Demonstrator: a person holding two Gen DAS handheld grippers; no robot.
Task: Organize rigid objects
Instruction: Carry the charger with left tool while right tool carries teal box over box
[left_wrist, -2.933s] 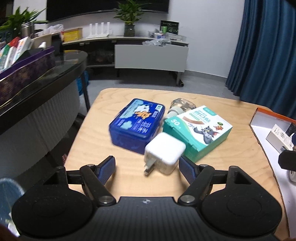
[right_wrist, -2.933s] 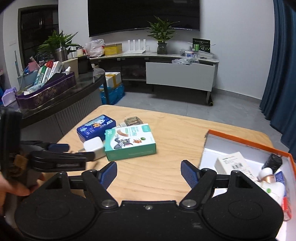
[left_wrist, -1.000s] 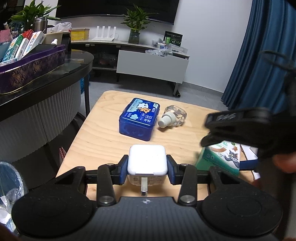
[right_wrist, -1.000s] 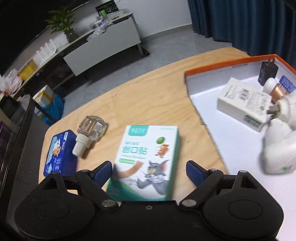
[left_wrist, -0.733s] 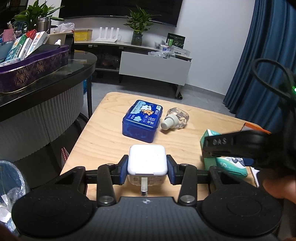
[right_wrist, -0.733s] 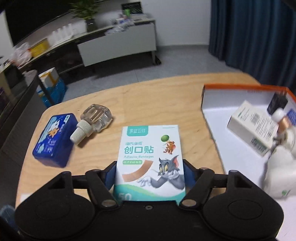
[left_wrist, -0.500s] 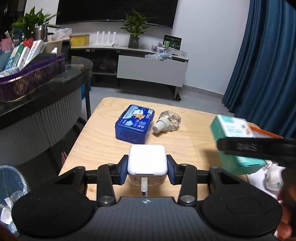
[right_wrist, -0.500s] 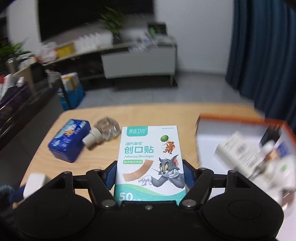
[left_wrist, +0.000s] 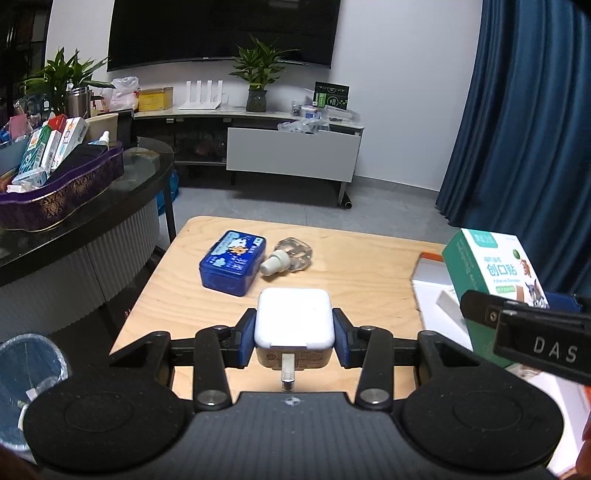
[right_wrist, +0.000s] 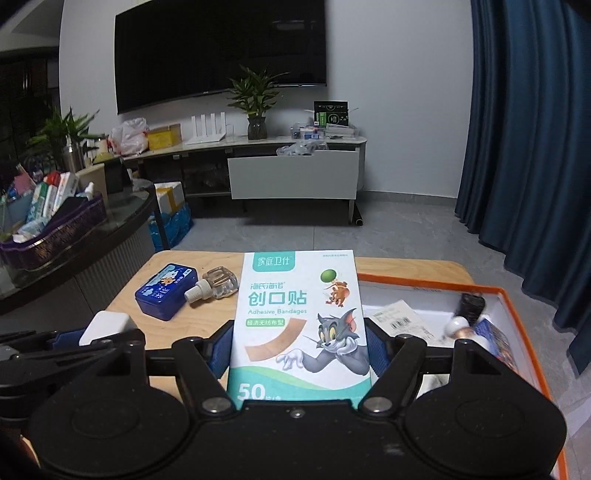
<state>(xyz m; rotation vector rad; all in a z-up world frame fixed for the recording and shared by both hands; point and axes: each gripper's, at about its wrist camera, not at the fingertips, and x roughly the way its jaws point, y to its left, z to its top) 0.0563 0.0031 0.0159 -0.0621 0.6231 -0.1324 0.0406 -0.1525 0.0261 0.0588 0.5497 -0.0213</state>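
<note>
My left gripper (left_wrist: 293, 334) is shut on a white plug adapter (left_wrist: 293, 319) and holds it above the wooden table (left_wrist: 354, 280). My right gripper (right_wrist: 297, 350) is shut on a green and white bandage box (right_wrist: 299, 325), lifted above the table; the box also shows in the left wrist view (left_wrist: 491, 273). A blue tin (left_wrist: 233, 262) and a clear glass bottle with a white cap (left_wrist: 288, 255) lie on the table. The orange-rimmed white box (right_wrist: 517, 314) at the right holds several small items.
A dark curved counter (left_wrist: 85, 221) with a purple basket (left_wrist: 62, 192) stands left of the table. A bin with a blue liner (left_wrist: 26, 373) sits low at the left. Blue curtains (left_wrist: 524, 129) hang at the right. A TV bench (left_wrist: 291, 155) is at the back.
The left gripper closed on the plug adapter and lifted it. The right gripper closed on the bandage box and raised it off the table, toward the orange-rimmed box.
</note>
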